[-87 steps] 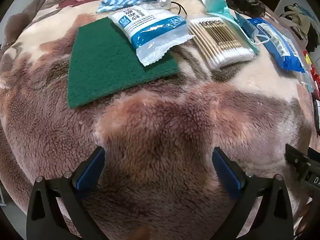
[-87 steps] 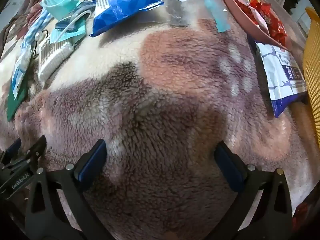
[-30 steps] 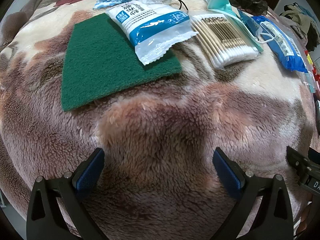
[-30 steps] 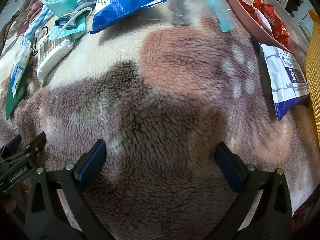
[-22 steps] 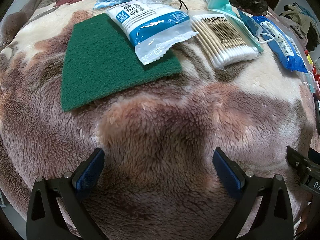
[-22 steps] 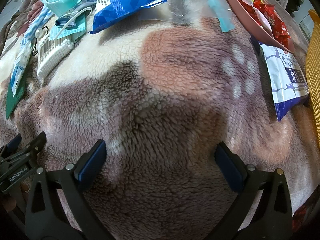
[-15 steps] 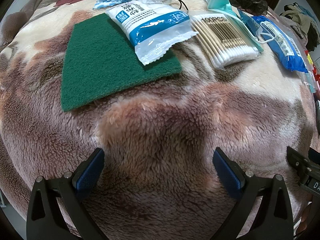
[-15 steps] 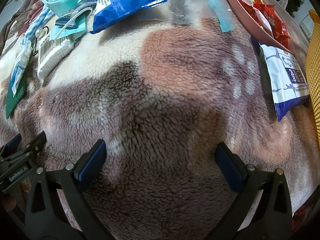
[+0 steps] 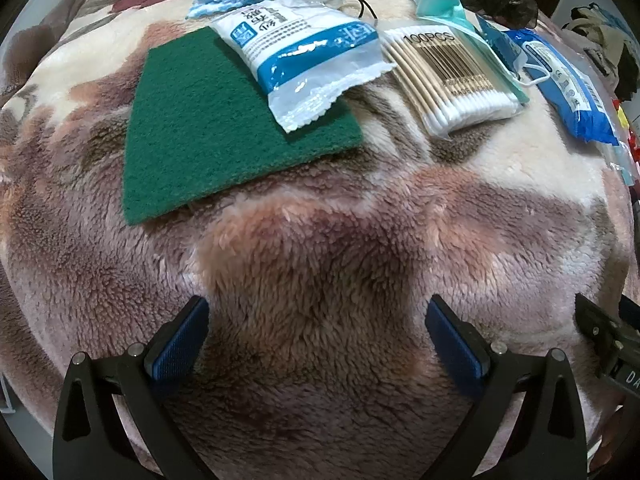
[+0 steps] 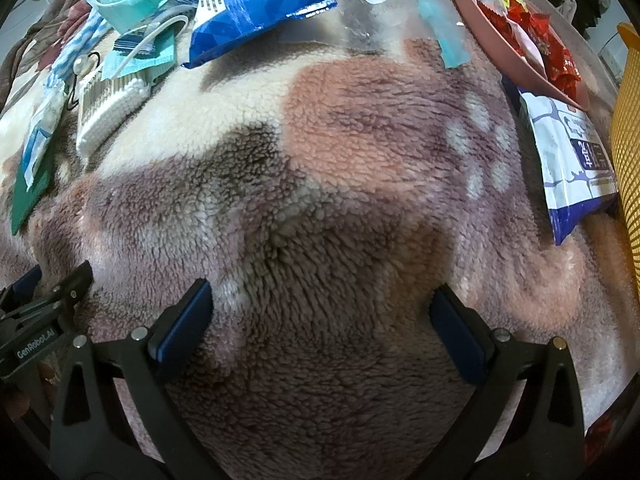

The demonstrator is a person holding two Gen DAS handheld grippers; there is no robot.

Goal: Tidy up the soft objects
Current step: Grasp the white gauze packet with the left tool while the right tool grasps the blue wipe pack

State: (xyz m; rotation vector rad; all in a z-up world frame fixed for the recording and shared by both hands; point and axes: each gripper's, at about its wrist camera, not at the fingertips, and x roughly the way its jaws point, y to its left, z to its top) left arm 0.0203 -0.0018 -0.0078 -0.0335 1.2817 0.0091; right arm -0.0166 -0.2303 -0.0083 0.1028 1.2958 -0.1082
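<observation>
My left claw (image 9: 316,330) spread over the fleece blanket (image 9: 320,240), green scouring pad (image 9: 208,128) flat ahead, gauze packet (image 9: 304,52) overlapping its far corner, cotton swabs (image 9: 448,76) beside, my right claw (image 10: 320,320) spread, only its view showing pink snack tray (image 10: 516,52) and yellow basket (image 10: 628,152), basket cut off at frame edge.
</observation>
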